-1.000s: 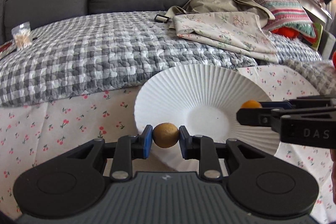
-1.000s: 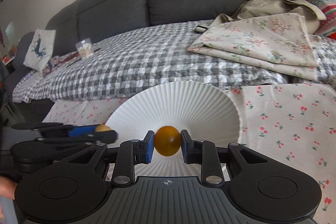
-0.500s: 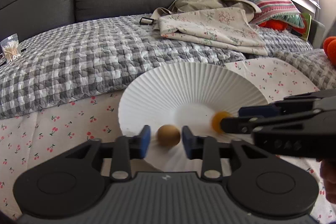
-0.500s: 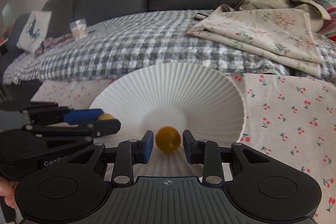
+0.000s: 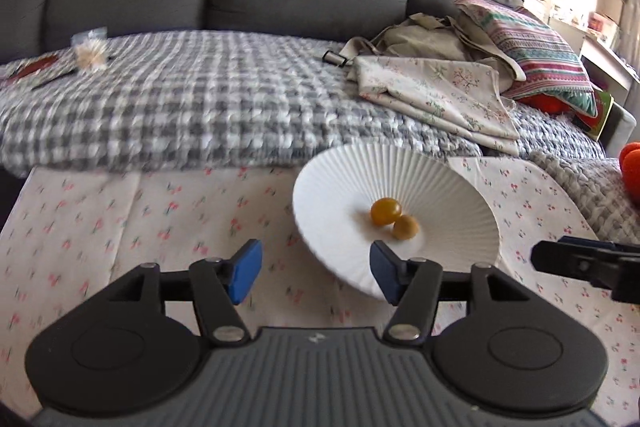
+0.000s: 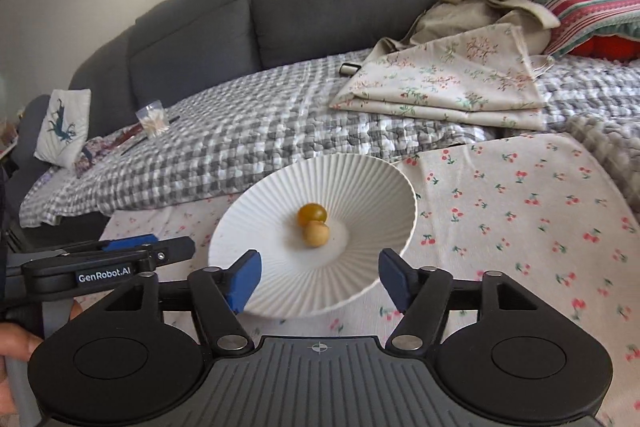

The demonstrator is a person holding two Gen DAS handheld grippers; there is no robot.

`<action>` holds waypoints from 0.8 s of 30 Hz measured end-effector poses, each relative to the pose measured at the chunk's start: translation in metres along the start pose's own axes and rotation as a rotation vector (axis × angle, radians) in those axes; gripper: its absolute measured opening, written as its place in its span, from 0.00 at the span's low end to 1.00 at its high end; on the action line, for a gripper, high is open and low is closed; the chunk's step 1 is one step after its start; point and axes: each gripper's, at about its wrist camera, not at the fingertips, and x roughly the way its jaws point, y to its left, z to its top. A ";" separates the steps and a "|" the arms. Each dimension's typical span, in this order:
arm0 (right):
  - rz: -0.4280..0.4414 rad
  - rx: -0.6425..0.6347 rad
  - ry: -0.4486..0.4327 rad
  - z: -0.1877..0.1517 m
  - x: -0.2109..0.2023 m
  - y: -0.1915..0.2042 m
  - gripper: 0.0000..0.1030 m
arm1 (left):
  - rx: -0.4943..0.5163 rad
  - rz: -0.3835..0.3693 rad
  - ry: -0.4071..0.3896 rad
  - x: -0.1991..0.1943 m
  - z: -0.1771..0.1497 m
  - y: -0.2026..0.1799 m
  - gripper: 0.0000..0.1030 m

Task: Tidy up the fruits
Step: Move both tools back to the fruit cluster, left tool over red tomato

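A white ribbed bowl [image 5: 328, 187] [image 6: 372, 179] sits on the cherry-print cloth. In its middle lie two small round fruits touching each other: an orange one [image 5: 385, 211] [image 6: 312, 213] and a tan one [image 5: 405, 227] [image 6: 315, 234]. My left gripper [image 5: 316, 273] is open and empty, pulled back in front of the bowl's near left edge. My right gripper [image 6: 320, 275] is open and empty, just short of the bowl's near rim. Each gripper shows at the side of the other's view: the right one in the left wrist view [image 5: 584, 263], the left one in the right wrist view [image 6: 120, 259].
A grey checked quilt [image 5: 180, 107] covers the sofa seat behind the bowl. Folded floral fabric [image 5: 436, 95] and a striped pillow [image 5: 532, 47] lie at the back right. A bag of small sticks [image 5: 90, 53] sits at the back left. Something orange [image 5: 630, 171] is at the right edge.
Both grippers have opened wide, let their fruits go into the bowl, and pulled back and up from it. The two fruits now rest together at the bowl's middle.
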 end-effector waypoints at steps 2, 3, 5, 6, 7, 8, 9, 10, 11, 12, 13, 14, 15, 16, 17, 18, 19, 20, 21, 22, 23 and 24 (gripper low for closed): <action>0.012 0.022 0.002 -0.007 -0.013 0.001 0.67 | -0.012 0.009 0.022 -0.011 -0.007 -0.001 0.60; 0.019 0.030 0.003 -0.011 -0.020 0.002 0.67 | -0.017 0.009 0.023 -0.018 -0.010 -0.001 0.61; 0.023 0.036 -0.001 -0.020 -0.035 0.005 0.69 | -0.023 0.008 0.024 -0.033 -0.018 -0.004 0.65; 0.027 0.037 -0.004 -0.024 -0.041 0.007 0.70 | -0.019 0.008 0.023 -0.040 -0.022 -0.005 0.68; 0.032 0.038 -0.005 -0.027 -0.048 0.009 0.74 | -0.012 0.008 0.023 -0.047 -0.027 -0.007 0.70; 0.040 0.038 -0.007 -0.031 -0.054 0.011 0.78 | -0.003 0.010 0.027 -0.053 -0.032 -0.009 0.73; 0.052 0.037 -0.007 -0.034 -0.059 0.013 0.80 | 0.002 0.012 0.031 -0.058 -0.038 -0.010 0.77; 0.060 0.036 -0.006 -0.038 -0.064 0.015 0.84 | 0.001 0.011 0.035 -0.063 -0.042 -0.010 0.77; 0.064 0.032 -0.005 -0.041 -0.068 0.018 0.87 | -0.005 0.010 0.041 -0.067 -0.047 -0.010 0.79; 0.065 0.027 -0.004 -0.045 -0.073 0.020 0.87 | -0.009 0.003 0.048 -0.070 -0.052 -0.010 0.79; 0.070 0.022 -0.002 -0.047 -0.076 0.022 0.87 | -0.012 -0.007 0.056 -0.073 -0.055 -0.009 0.79; 0.077 0.016 0.002 -0.050 -0.079 0.024 0.88 | -0.015 -0.017 0.061 -0.075 -0.057 -0.009 0.80; 0.084 0.008 0.007 -0.052 -0.081 0.026 0.88 | -0.020 -0.024 0.062 -0.077 -0.059 -0.008 0.83; 0.085 -0.002 0.009 -0.055 -0.084 0.029 0.90 | -0.025 -0.028 0.059 -0.080 -0.060 -0.007 0.86; 0.083 -0.014 0.007 -0.058 -0.086 0.031 0.91 | -0.029 -0.029 0.054 -0.083 -0.061 -0.006 0.89; 0.080 -0.027 0.007 -0.060 -0.088 0.032 0.91 | -0.031 -0.029 0.050 -0.085 -0.062 -0.005 0.91; 0.078 -0.037 0.008 -0.062 -0.090 0.033 0.91 | -0.032 -0.030 0.046 -0.086 -0.063 -0.004 0.91; 0.080 -0.044 0.013 -0.064 -0.090 0.033 0.92 | -0.030 -0.030 0.046 -0.087 -0.064 -0.004 0.92; 0.087 -0.051 0.021 -0.066 -0.088 0.033 0.92 | -0.026 -0.030 0.048 -0.086 -0.064 -0.004 0.92; 0.090 -0.057 0.033 -0.068 -0.087 0.032 0.92 | -0.022 -0.028 0.054 -0.085 -0.064 -0.004 0.92; 0.091 -0.063 0.043 -0.069 -0.085 0.030 0.92 | -0.019 -0.027 0.061 -0.084 -0.065 -0.003 0.92; 0.089 -0.067 0.052 -0.070 -0.083 0.029 0.92 | -0.021 -0.028 0.069 -0.082 -0.066 -0.002 0.92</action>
